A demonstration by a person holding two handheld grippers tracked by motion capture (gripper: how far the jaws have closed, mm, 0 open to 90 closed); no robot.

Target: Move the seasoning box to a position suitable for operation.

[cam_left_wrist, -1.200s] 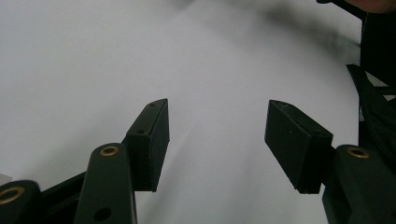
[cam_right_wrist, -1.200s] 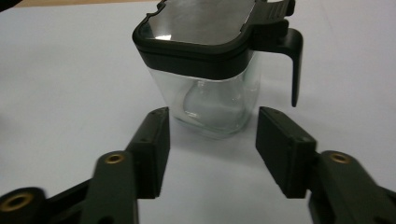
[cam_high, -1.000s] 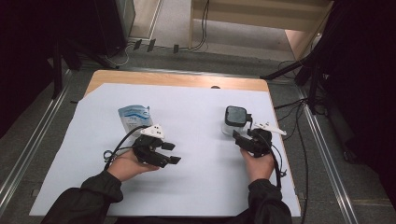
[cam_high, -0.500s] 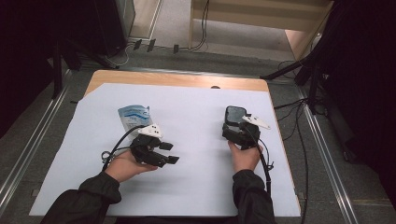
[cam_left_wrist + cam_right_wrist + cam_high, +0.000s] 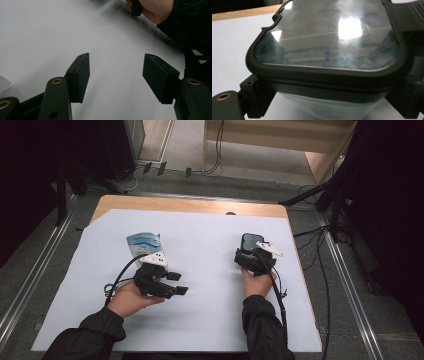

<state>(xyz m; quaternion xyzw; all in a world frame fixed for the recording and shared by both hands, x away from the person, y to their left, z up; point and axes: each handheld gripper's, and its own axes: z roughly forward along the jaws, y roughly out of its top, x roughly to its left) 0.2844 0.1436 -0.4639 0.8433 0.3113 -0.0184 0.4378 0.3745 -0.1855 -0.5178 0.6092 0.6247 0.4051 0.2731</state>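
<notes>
On table's right side, right gripper [image 5: 248, 254] has reached the dark lidded box [image 5: 249, 241]; jaws just widened, box sits between them, pads look beside its walls, not clearly pinching yet. Next prob: squeeze & lift level. Left gripper [image 5: 117, 77] jaws apart, idle, low over white sheet [image 5: 210, 250], hand resting.
</notes>
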